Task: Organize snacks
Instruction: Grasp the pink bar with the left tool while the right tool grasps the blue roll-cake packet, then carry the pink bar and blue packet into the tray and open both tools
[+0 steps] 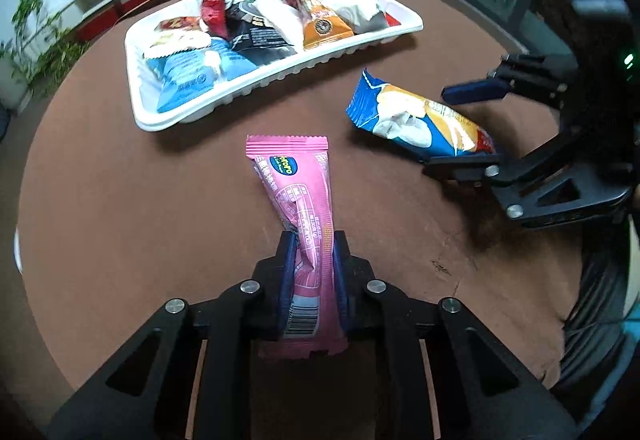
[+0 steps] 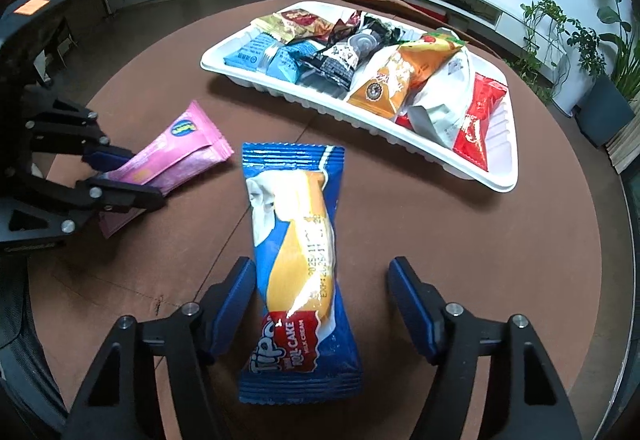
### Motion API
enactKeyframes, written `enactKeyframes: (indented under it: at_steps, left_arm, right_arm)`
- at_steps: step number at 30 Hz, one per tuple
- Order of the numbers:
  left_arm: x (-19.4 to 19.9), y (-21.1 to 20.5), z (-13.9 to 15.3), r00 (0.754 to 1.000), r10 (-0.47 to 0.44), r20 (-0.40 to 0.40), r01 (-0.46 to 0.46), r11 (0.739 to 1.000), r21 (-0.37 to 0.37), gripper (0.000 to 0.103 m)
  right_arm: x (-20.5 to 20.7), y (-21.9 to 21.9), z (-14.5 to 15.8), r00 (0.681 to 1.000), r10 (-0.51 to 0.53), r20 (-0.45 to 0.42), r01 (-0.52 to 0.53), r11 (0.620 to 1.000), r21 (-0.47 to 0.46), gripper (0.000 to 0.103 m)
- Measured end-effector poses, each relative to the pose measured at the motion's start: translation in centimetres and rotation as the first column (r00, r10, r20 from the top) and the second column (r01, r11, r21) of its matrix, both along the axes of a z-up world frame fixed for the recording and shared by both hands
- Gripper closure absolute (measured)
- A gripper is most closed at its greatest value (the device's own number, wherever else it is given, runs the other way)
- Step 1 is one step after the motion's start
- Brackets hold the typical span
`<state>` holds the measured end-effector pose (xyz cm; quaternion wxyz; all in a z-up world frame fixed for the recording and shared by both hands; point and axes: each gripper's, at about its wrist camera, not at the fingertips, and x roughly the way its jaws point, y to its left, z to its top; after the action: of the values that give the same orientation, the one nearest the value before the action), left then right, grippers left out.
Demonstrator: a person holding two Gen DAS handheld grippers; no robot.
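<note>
Item one: pink snack packet [image 1: 306,224], which we find clenched in the left gripper [image 1: 312,260], lower centre; item two: blue roll-cake packet [image 2: 298,268] on the table [image 2: 460,240], lying between the right gripper's [image 2: 320,304] spread jaws (left pad beside it, right pad apart); white tray [image 2: 496,176] of snacks, upper frame.

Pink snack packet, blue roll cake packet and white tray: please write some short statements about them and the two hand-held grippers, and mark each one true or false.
1. The left hand-held gripper is shut on the pink snack packet. True.
2. The blue roll cake packet already lies in the white tray. False: it lies on the brown table, between the open jaws of the right hand-held gripper.
3. The white tray holds several snack packets. True.
4. The right hand-held gripper squeezes the blue roll cake packet from both sides. False: a clear gap shows beside its right-hand pad.
5. The pink snack packet bears a blue oval logo. True.
</note>
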<state>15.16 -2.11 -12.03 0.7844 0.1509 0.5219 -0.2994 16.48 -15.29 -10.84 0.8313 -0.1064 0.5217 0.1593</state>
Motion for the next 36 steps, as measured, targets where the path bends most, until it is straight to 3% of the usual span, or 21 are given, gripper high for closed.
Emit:
enactKeyframes:
  at_steps: [13, 19, 22, 28, 36]
  left_arm:
    - [-0.2, 2.3, 0.4, 0.989, 0.138, -0.056, -0.146, 0.969, -0.197, 0.087]
    - [-0.9, 3.2, 0.4, 0.980, 0.183, -0.083, -0.199, 0.940, -0.277, 0.087]
    - [-1.1, 3.6, 0.8, 0.977, 0.195, -0.086, -0.212, 0.928, -0.307, 0.087]
    - [-0.8, 4.0, 1.9, 0.974, 0.212, -0.085, -0.229, 0.908, -0.351, 0.087]
    - [1.2, 5.6, 4.1, 0.964, 0.255, -0.068, -0.261, 0.884, -0.388, 0.087]
  right_arm:
    - [-0.2, 0.6, 0.6, 0.999, 0.005, -0.046, -0.003, 0.999, 0.033, 0.074]
    - [-0.8, -0.3, 1.0, 0.997, -0.057, -0.047, 0.062, 0.992, 0.107, 0.075]
    - [-1.3, -1.4, 1.8, 0.994, -0.100, -0.052, 0.108, 0.975, 0.194, 0.075]
    - [-2.5, -4.2, 2.8, 0.981, -0.176, -0.079, 0.192, 0.922, 0.336, 0.075]
    - [-2.0, -9.3, 4.8, 0.944, -0.321, -0.078, 0.324, 0.851, 0.413, 0.075]
